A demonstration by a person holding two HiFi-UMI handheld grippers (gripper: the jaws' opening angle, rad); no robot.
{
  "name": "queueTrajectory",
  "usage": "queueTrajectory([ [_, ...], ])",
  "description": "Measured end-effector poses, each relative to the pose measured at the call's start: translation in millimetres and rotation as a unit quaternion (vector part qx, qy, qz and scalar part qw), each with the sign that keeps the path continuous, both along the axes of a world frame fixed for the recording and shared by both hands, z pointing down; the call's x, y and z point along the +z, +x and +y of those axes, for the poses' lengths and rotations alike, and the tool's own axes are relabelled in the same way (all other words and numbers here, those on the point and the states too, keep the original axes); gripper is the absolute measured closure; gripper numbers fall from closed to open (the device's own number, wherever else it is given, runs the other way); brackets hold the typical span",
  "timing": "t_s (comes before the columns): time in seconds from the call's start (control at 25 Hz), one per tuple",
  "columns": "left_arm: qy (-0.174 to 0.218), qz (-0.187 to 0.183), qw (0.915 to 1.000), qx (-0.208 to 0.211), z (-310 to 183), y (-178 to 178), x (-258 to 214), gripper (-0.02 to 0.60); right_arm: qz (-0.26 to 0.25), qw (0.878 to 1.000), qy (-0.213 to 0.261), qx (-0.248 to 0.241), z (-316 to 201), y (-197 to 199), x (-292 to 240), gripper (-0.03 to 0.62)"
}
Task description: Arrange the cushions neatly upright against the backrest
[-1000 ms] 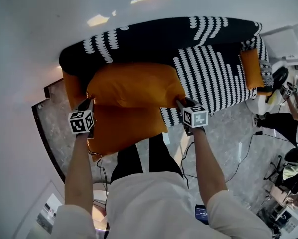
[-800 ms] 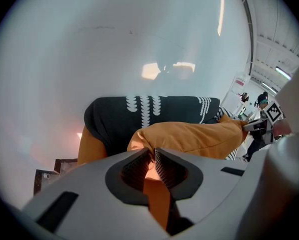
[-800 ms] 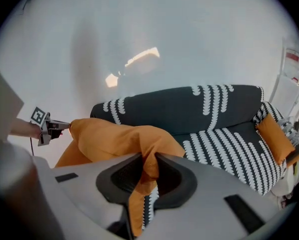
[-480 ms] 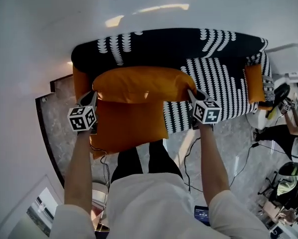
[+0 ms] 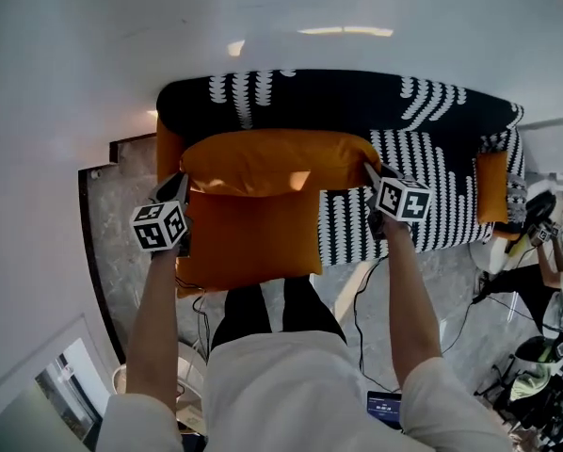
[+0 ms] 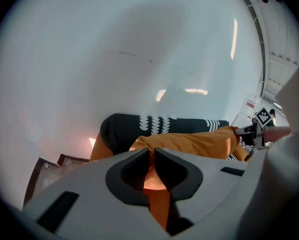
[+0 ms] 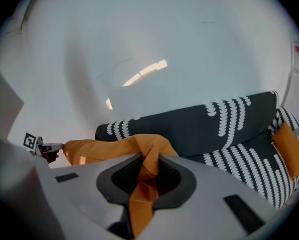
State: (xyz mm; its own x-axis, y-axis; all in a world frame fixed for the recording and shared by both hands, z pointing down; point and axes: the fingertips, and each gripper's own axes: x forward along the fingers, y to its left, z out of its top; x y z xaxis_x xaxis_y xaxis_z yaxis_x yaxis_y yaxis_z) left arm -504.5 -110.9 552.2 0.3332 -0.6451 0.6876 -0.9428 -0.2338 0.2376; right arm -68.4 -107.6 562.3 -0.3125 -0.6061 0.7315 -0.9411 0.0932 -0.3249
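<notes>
Cushion [image 5: 272, 163] over second cushion [image 5: 249, 241], sofa [image 5: 357, 97] behind

Nothing fancy colour-wise: the upper cushion [image 5: 272, 161] is done in plain bright orange, matched by the lower cushion [image 5: 249, 238] and the small end cushion [image 5: 491, 186], while the sofa [image 5: 338, 97] is covered in black with rows of white scalloped stripes, and the floor [image 5: 121, 210] is veined in grey marble.

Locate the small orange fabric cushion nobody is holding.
Head view, far right: the small orange fabric cushion sits on the black-and-white patterned sofa, beyond the right gripper.
</notes>
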Motion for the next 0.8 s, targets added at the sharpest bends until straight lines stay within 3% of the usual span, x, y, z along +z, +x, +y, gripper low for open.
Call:
queueTrajectory([
  [0.2,-0.027,-0.013,0.9986,-0.044,-21.5,-13.2,18.7,0.531,-0.002,0.999,-0.029,-0.018,-31.7,-9.3,13.0,0.528],
  [0.4,-0.047,-0.026,0.9967,-0.060,-57.5,-23.7,39.1,0.531,-0.007,0.998,-0.059,-0.023,-61.7,-19.2,35.8,0.528],
  [0.8,-0.003,-0.064,0.9976,-0.025,-136.2,-16.9,46.1,0.531,0.017,0.999,-0.026,-0.021,-138.0,-13.9,52.2,0.520],
])
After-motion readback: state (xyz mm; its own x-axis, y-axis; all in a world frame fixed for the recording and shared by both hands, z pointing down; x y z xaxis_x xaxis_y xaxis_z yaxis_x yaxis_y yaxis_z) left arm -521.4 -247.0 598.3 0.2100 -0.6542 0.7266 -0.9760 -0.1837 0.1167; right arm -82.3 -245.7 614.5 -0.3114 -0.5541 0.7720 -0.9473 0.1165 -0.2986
